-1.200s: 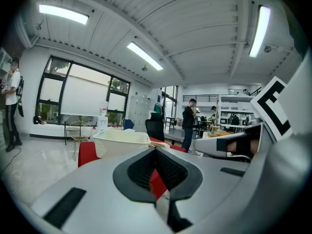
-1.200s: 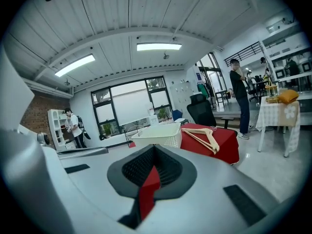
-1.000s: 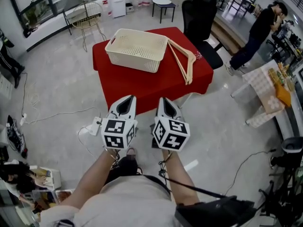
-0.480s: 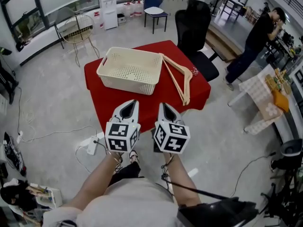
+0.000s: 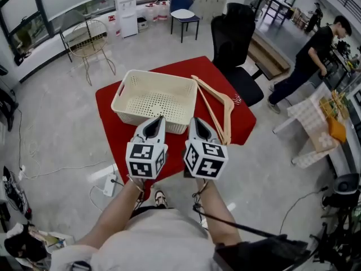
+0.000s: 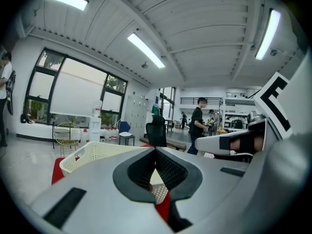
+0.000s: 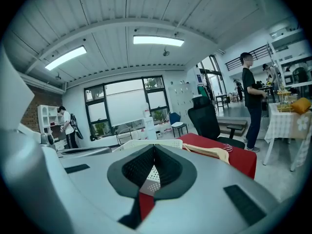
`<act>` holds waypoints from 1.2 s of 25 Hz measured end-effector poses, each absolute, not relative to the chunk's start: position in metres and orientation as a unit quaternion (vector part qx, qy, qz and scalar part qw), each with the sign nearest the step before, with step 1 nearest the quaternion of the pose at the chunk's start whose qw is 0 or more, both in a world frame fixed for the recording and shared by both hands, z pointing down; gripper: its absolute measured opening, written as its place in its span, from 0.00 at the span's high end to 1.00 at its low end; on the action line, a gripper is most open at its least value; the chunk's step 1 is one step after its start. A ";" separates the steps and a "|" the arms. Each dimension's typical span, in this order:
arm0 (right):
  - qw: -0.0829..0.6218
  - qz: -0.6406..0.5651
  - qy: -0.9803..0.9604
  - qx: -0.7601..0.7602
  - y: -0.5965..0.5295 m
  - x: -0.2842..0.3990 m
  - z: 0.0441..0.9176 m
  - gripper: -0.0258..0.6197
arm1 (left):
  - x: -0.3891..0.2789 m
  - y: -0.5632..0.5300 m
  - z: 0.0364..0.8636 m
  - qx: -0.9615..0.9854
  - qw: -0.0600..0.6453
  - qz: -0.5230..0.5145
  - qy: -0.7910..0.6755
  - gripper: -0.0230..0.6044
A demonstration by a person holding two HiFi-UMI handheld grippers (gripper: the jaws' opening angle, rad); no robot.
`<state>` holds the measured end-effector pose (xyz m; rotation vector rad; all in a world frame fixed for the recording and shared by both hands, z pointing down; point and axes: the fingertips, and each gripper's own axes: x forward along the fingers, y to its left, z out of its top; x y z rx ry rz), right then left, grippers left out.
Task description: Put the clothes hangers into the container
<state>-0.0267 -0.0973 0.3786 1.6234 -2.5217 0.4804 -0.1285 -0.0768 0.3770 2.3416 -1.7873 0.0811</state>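
Observation:
A cream perforated basket point(image 5: 155, 99) stands on the red-covered table point(image 5: 243, 119). To its right lie wooden clothes hangers point(image 5: 217, 107), stacked with their metal hooks at the far end. My left gripper point(image 5: 158, 121) and right gripper point(image 5: 194, 122) are side by side over the table's near edge, just short of the basket. Both are shut with nothing in them. In the left gripper view, the left gripper point(image 6: 156, 150) points at the basket point(image 6: 95, 152). In the right gripper view, the right gripper point(image 7: 155, 148) has the basket point(image 7: 146, 143) ahead and the hangers point(image 7: 210, 151) to its right.
A black office chair point(image 5: 237, 41) stands behind the table. A wire chair point(image 5: 84, 41) and a blue chair point(image 5: 183, 7) are further back. A person point(image 5: 307, 58) stands at the right by a checked-cloth table point(image 5: 313, 126). A power strip with cables point(image 5: 107, 185) lies on the floor.
Both grippers have come forward side by side from over the floor to the table's near edge. The basket and hangers now lie much closer to them. The person at the right has shifted stance.

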 end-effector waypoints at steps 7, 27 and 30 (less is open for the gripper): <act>0.058 0.158 -0.825 0.540 -0.157 -0.034 0.382 0.94 | -0.138 -0.135 0.384 0.793 0.105 0.027 -0.600 0.96; 0.096 0.206 -0.812 0.538 -0.231 -0.007 0.429 0.94 | -0.102 -0.213 0.416 0.803 0.155 0.049 -0.573 0.96; 0.098 0.200 -0.813 0.537 -0.235 -0.001 0.422 0.94 | -0.086 -0.217 0.411 0.808 0.154 0.048 -0.567 0.96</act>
